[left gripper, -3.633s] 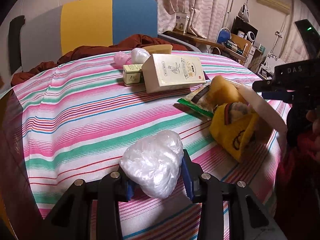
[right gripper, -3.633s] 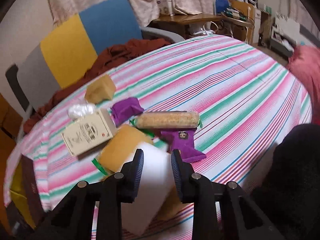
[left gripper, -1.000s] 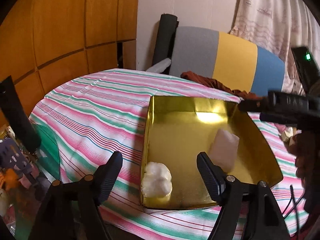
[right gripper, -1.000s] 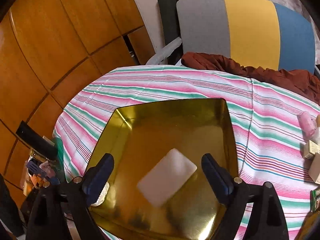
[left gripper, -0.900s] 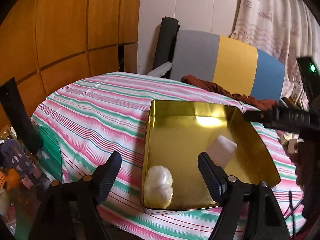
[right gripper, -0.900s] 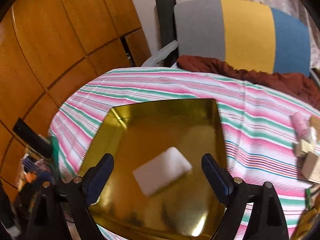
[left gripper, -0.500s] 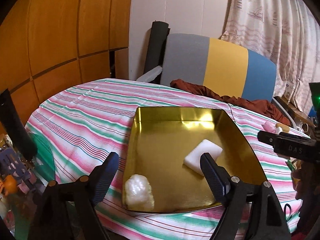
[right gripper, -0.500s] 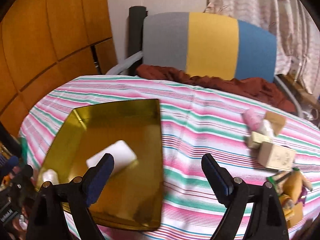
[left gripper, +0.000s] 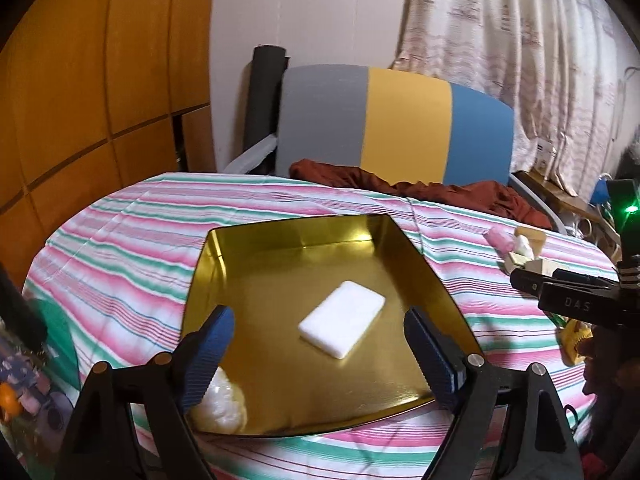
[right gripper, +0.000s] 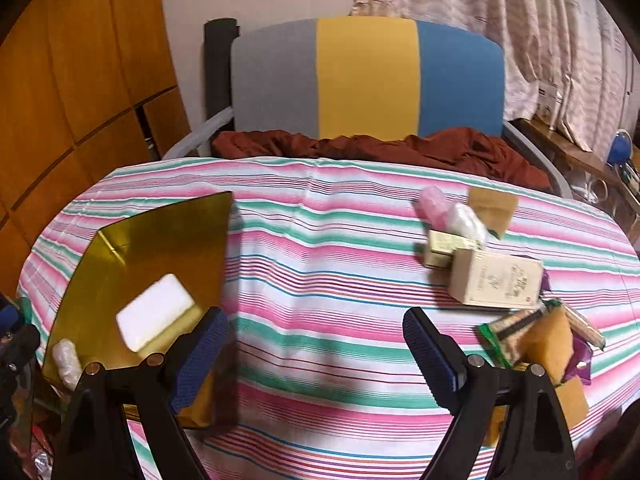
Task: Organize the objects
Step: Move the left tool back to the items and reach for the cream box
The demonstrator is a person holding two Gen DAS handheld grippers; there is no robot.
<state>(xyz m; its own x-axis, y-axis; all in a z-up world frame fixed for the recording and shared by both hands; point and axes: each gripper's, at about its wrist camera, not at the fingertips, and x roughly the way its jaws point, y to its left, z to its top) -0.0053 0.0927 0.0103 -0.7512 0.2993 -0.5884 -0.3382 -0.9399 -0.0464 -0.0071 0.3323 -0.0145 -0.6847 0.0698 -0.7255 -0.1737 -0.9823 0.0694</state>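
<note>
A gold tray [left gripper: 296,226] sits on the striped tablecloth. Inside it lie a white rectangular block [left gripper: 342,330] and, in the near left corner, a crinkly white bag [left gripper: 222,404]. My left gripper [left gripper: 316,314] hovers over the tray's near side, its jaws opening with nothing held between them. My right gripper [right gripper: 316,316] stands open and empty above the bare cloth, with the tray [right gripper: 160,220] to its left. To its right are a beige box [right gripper: 496,284], a small box [right gripper: 444,248], a pink bag [right gripper: 432,202] and a pile of snack packets [right gripper: 540,340].
A grey, yellow and blue chair [right gripper: 368,76] stands behind the table, with red-brown cloth [right gripper: 360,144] draped at the far edge. Wooden wall panels [left gripper: 100,80] rise on the left. Clutter [left gripper: 24,392] lies below the table's left edge.
The white bag and white block, gripped earlier, now lie in the tray. My left gripper has drawn back and up, its jaws wider. My right gripper has swung right, off the tray.
</note>
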